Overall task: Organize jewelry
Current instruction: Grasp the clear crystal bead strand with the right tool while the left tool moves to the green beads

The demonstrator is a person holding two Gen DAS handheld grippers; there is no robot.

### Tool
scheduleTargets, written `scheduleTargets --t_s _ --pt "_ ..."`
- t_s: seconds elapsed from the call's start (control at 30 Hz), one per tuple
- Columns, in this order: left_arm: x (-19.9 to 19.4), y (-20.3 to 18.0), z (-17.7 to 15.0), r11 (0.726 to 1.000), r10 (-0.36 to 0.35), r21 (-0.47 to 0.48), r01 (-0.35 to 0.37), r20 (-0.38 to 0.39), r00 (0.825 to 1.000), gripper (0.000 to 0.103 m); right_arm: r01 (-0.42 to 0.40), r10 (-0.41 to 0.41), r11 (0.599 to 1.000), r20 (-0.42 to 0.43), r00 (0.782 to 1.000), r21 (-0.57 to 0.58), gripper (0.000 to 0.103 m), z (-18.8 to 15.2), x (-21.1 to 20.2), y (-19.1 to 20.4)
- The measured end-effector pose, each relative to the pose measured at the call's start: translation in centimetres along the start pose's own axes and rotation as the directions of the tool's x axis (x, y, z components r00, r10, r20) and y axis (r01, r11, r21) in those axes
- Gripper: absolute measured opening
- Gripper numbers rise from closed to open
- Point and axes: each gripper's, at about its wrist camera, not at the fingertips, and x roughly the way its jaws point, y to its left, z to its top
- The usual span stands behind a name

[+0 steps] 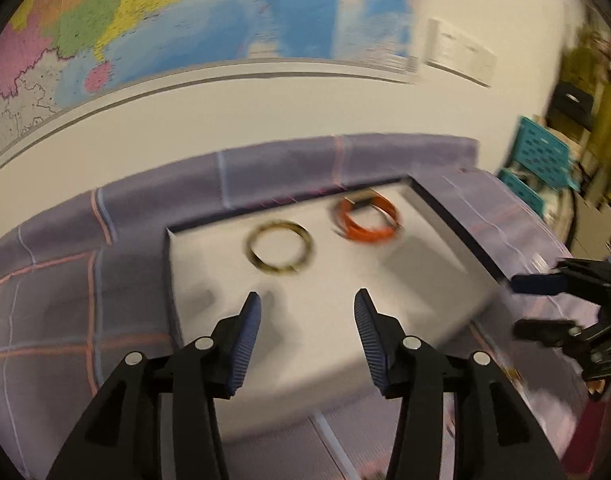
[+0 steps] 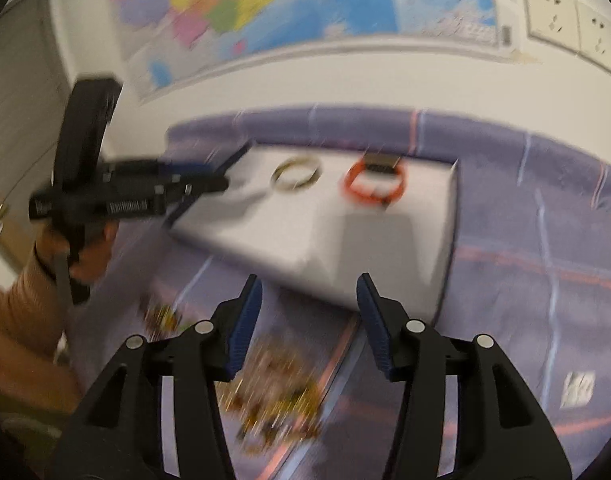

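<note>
A white tray (image 1: 385,320) with a dark rim lies on a purple plaid cloth (image 1: 65,320). Two bangles rest at the tray's far end: a gold-green one (image 1: 275,271) and, to its right, an orange one (image 1: 365,236) with a dark clasp. My left gripper (image 1: 307,296) hovers open over the tray's near part, with nothing between its fingers. My right gripper (image 2: 308,278) is open and empty above the cloth, just short of the tray (image 2: 265,224). Under it lies a blurred heap of gold jewelry (image 2: 273,392). The right wrist view also shows both bangles (image 2: 295,188) (image 2: 365,194) and the left gripper (image 2: 221,176).
A coloured map (image 1: 185,20) and wall sockets (image 2: 565,20) hang on the white wall behind the table. Teal crates (image 1: 541,148) and clutter stand at the right. A hand in a tan sleeve (image 2: 21,320) holds the left gripper. A white tag (image 2: 577,388) lies on the cloth.
</note>
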Motion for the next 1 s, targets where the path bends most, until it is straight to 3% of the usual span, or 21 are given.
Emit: scheduleTargets --t_s 0.2,0.33,0.43,0.5,0.57,1.0 --pt "-1.3 -3.1 -4.2 0.998 -0.020 0.062 0.020 -0.005 1.000 0.049 -0.028 0.025 0.998 -0.053 0.998 -0.056 0.043 -3.5 0.5 2.5" --pt "-1.6 -3.0 -6.2 0.999 -0.038 0.033 0.039 -0.026 0.999 0.050 -0.035 0.031 0.997 -0.062 0.998 -0.072 0.043 -4.1 1.1 2.9" --pt "-1.9 -2.6 -7.3 0.999 -0.044 0.005 0.044 -0.040 0.998 0.050 -0.048 0.043 0.996 -0.065 0.997 -0.077 0.029 -4.0 1.5 3.0" --pt "-2.1 -2.4 -7.7 0.999 -0.046 -0.008 0.045 -0.045 0.998 0.051 -0.047 0.042 0.996 -0.061 0.997 -0.082 0.010 -4.0 1.4 3.2" --pt "-2.3 -2.2 -8.2 0.999 -0.046 -0.018 0.045 -0.049 0.998 0.052 -0.041 0.037 0.996 -0.059 0.998 -0.077 0.010 -4.0 1.2 3.3" --pt "-5.0 -2.3 -9.8 0.999 -0.051 0.004 0.051 -0.002 0.999 0.052 -0.094 0.083 0.993 0.159 0.984 0.066 0.010 -1.6 -5.9 1.8"
